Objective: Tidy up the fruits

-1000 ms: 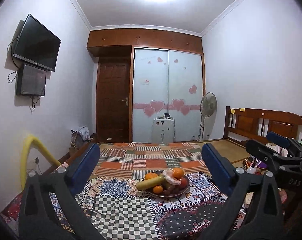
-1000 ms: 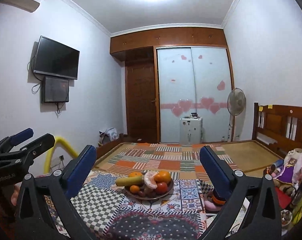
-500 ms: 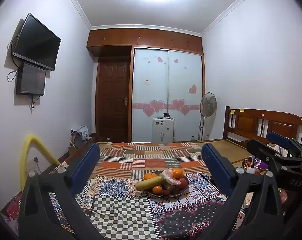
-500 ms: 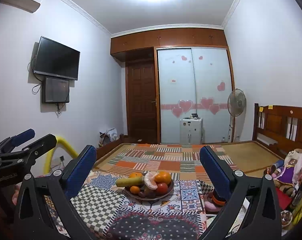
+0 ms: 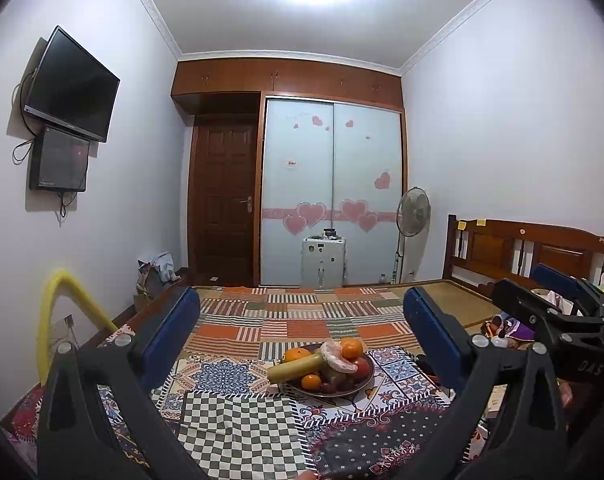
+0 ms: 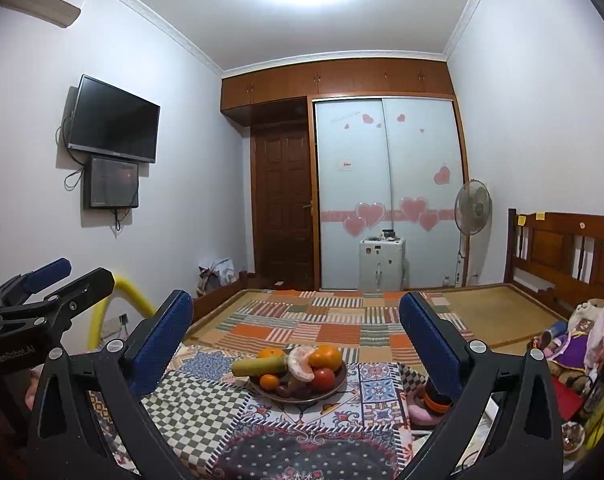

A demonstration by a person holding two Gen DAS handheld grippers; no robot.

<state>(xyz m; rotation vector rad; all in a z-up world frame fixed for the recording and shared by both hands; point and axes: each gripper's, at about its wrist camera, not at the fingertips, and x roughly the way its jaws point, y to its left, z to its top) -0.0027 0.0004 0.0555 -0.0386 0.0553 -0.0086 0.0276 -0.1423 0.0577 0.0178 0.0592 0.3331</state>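
A dark round plate (image 5: pixel 361 387) (image 6: pixel 339 381) stands on a patchwork cloth. It holds oranges (image 5: pixel 350 348) (image 6: pixel 325 357), a yellow-green banana (image 5: pixel 294 368) (image 6: pixel 258 365), a peeled citrus (image 5: pixel 337 360) (image 6: pixel 300 364), a red fruit (image 6: pixel 322 378) and small dark fruits. My left gripper (image 5: pixel 302 332) is open and empty, held above and short of the plate. My right gripper (image 6: pixel 296 328) is open and empty, likewise short of the plate. Each gripper shows at the edge of the other's view.
The patchwork cloth (image 5: pixel 238 420) covers a low surface, with a straw mat (image 6: pixel 493 316) behind. A wooden headboard (image 6: pixel 573 252), toys (image 6: pixel 581 336), a fan (image 6: pixel 473 208), a white cabinet (image 6: pixel 381 264) and a yellow tube (image 5: pixel 58 312) surround it.
Both views have shifted only slightly; the plate sits a little higher in the left view. Both grippers stay open and empty.
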